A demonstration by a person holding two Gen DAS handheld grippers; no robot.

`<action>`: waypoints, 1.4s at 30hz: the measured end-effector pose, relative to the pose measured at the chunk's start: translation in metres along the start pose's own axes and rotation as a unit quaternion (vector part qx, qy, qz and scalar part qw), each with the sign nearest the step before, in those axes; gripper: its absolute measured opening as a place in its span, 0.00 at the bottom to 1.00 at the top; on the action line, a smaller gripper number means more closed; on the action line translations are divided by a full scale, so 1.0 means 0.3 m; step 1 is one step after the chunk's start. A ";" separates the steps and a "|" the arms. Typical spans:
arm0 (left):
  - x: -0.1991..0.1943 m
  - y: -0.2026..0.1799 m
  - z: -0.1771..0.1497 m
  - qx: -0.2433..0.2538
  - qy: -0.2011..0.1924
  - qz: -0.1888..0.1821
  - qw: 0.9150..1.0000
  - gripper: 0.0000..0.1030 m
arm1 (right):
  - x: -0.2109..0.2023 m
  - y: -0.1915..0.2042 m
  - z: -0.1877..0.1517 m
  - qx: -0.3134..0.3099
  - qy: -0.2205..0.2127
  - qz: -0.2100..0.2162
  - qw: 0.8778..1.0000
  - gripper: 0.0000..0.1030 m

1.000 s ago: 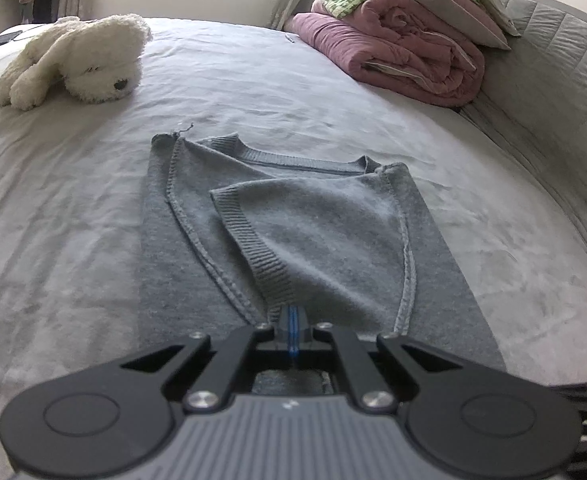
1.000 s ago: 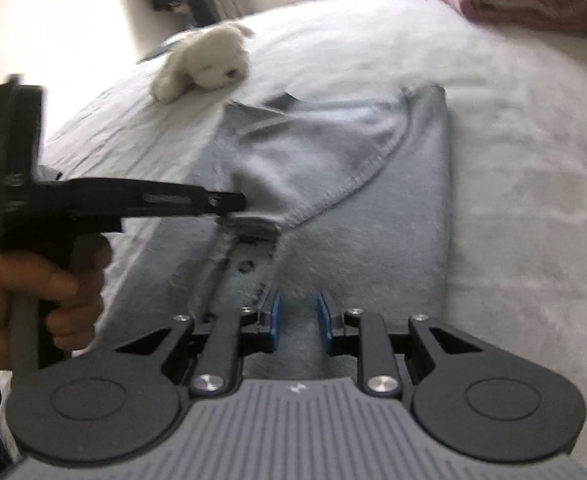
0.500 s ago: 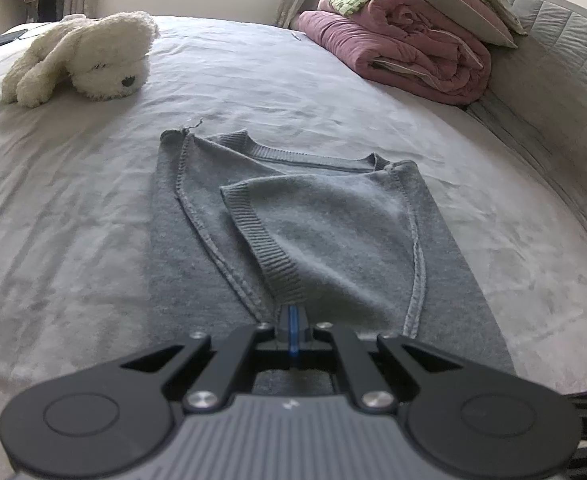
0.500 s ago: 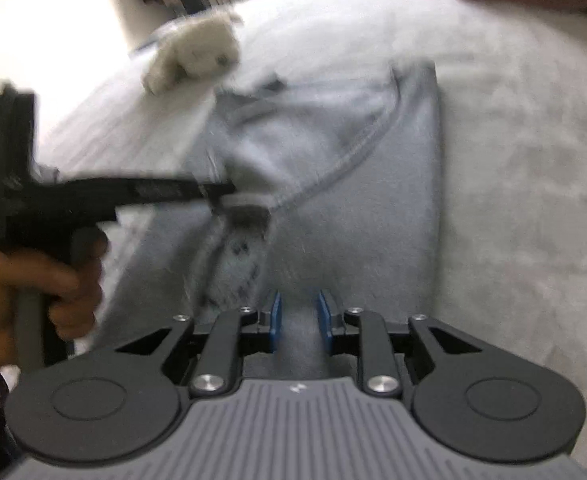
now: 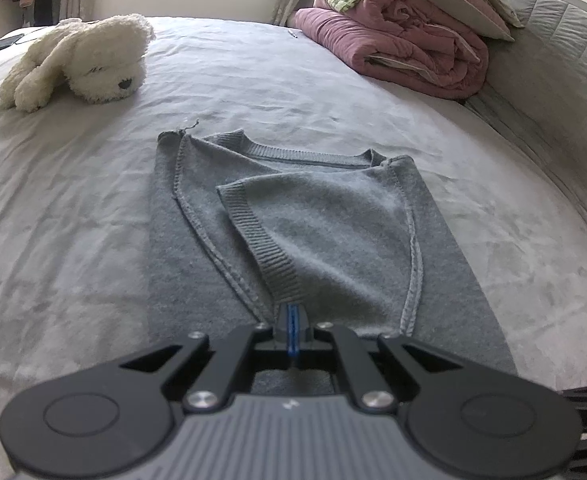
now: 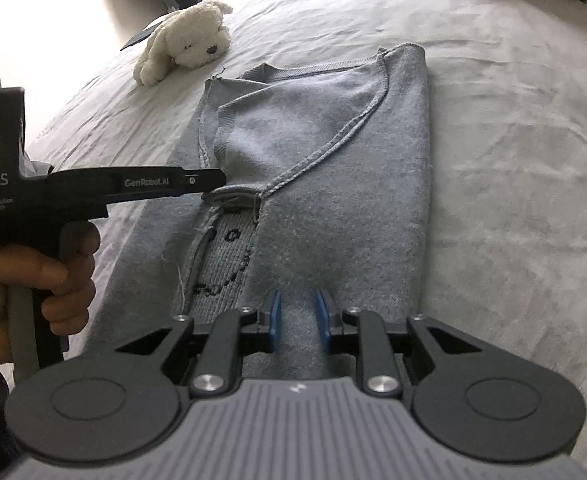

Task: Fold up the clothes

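Left gripper (image 6: 213, 178), fist-held, is reaching level, pinching the grey sweater's (image 6: 333, 152) sleeve cuff (image 6: 229, 200). Right gripper (image 6: 298, 320) is angling down, its jaws standing apart over the sweater below.

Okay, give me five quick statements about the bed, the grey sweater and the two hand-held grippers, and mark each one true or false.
1. The left hand-held gripper is shut on a sleeve cuff of the grey sweater. True.
2. The right hand-held gripper is fully shut. False: its blue pads stand apart, with sweater fabric between them.
3. The white plush dog lies on the sweater. False: it lies apart from it on the bed sheet.
4. A folded pink quilt sits by the grey headboard. True.
5. The sweater's sleeves are spread out flat to both sides. False: they are folded in over the body.
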State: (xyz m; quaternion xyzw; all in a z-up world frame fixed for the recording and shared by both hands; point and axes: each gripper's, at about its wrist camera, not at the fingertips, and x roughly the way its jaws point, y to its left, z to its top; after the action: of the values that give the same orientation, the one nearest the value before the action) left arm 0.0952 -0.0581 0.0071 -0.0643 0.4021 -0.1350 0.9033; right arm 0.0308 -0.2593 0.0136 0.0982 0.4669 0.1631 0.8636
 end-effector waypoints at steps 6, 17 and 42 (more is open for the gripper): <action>-0.021 -0.020 -0.012 0.012 -0.004 0.004 1.000 0.02 | -0.008 -0.001 -0.006 -0.002 0.002 0.004 1.000 0.24; -0.072 -0.068 -0.037 0.043 -0.015 0.004 0.999 0.08 | -0.049 -0.035 -0.007 0.024 -0.003 0.009 1.000 0.25; -0.026 -0.053 -0.046 0.040 0.015 0.000 0.999 0.26 | 0.013 -0.208 0.138 0.134 -0.029 0.018 0.990 0.25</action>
State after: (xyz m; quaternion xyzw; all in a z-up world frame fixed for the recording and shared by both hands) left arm 0.0768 -0.0709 0.0071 -0.0258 0.4099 -0.1515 0.8991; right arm 0.0793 -0.3165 0.0130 0.2266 0.4573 0.1117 0.8527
